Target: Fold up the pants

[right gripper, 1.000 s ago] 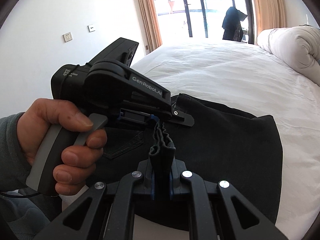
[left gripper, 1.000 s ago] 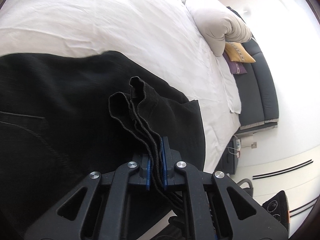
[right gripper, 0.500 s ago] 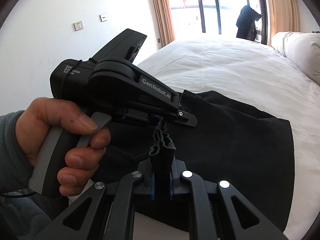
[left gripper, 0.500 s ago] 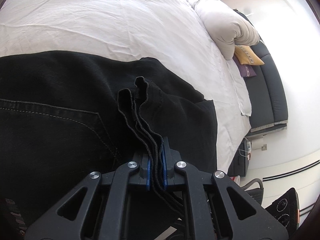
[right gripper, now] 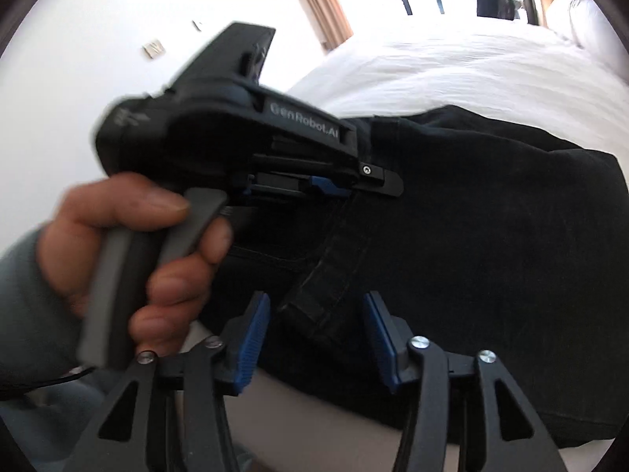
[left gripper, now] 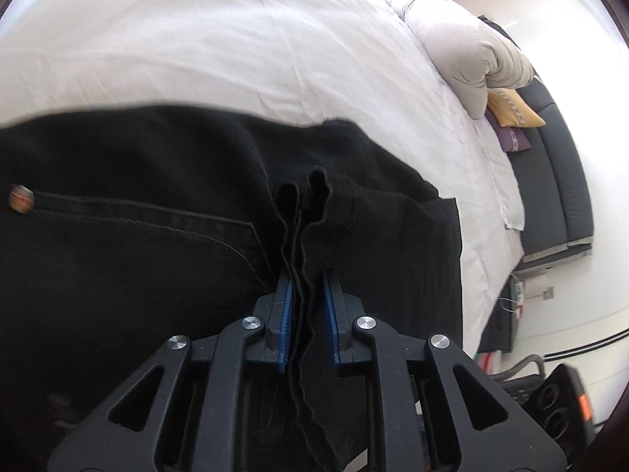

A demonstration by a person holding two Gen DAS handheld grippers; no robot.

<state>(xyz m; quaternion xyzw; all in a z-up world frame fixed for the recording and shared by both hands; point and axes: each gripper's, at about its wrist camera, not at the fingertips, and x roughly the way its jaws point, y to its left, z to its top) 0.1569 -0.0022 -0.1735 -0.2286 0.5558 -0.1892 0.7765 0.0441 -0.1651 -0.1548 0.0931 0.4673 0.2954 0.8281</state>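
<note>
Release step: black pants (left gripper: 165,259) folded at bed's (left gripper: 243,39) near edge, both tongs, left (left gripper: 307,314) and right (right gripper: 316,338), opening off the hem; next, likely withdraw clear.

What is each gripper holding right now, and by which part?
Nothing firmly: both jaws are opening off the pants' bunched hem edge, which sits loose between them.

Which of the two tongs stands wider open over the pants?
The right tongs: blue pads well clear of the black pants hem between them. The left tongs, also opening, show only a narrow gap around the bunched fabric.
</note>
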